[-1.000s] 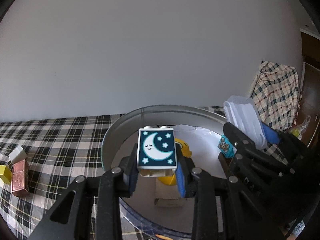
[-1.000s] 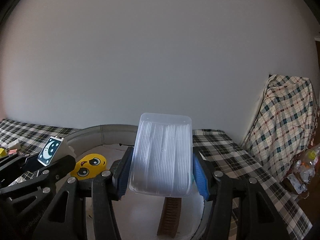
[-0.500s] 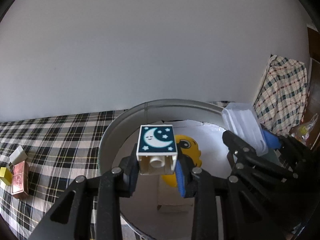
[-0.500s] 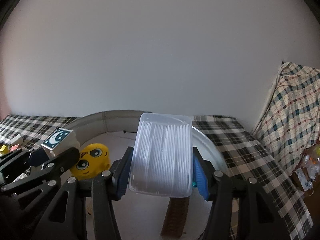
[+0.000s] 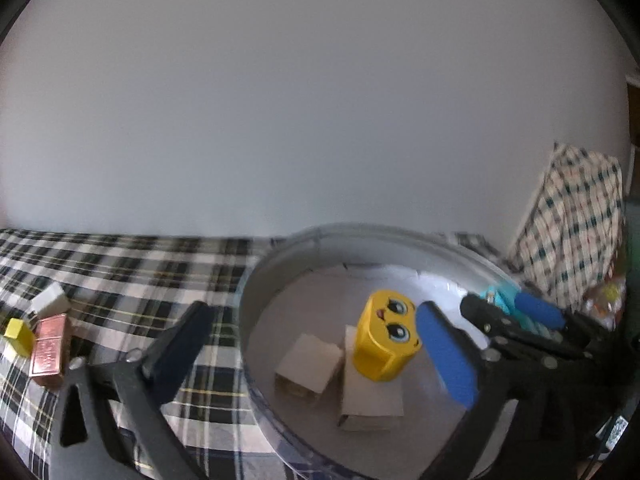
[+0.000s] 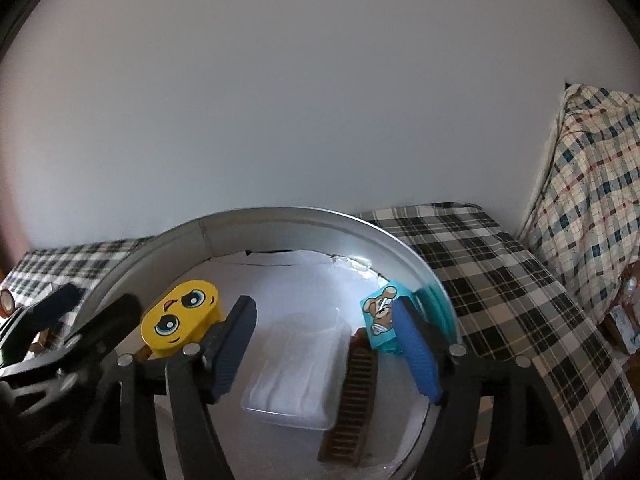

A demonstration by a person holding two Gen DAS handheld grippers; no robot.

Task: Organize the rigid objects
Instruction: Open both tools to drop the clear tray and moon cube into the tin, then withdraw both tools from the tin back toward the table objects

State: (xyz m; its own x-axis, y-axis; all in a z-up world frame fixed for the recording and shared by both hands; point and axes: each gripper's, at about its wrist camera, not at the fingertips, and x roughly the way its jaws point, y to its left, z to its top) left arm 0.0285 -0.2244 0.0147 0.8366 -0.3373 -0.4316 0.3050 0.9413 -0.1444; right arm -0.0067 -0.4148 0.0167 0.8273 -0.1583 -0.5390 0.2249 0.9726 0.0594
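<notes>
My left gripper (image 5: 308, 348) hangs over the round metal tin (image 5: 360, 230), jaws opening wide, nothing between the pads. Below it a pale block (image 5: 308, 368) lies tilted on the tin floor, no picture showing, beside a yellow face block (image 5: 384, 340) that sits on another pale block (image 5: 372, 396). My right gripper (image 6: 324, 344) is also opening. The clear plastic box (image 6: 296, 372) lies flat on the tin (image 6: 280, 212) floor between its fingers, pads off it. A brown ridged piece (image 6: 356, 392) and a teal bear block (image 6: 380, 316) lie next to it.
On the checked cloth left of the tin stand a white block (image 5: 50, 300), a yellow cube (image 5: 18, 334) and a copper-coloured block (image 5: 48, 346). A checked drape (image 6: 588, 184) rises at the right. The two grippers are close together over the tin.
The left gripper opened and let go of the moon block; a pale block now lies on the tin floor. The right gripper opened and the clear box dropped flat into the tin.
</notes>
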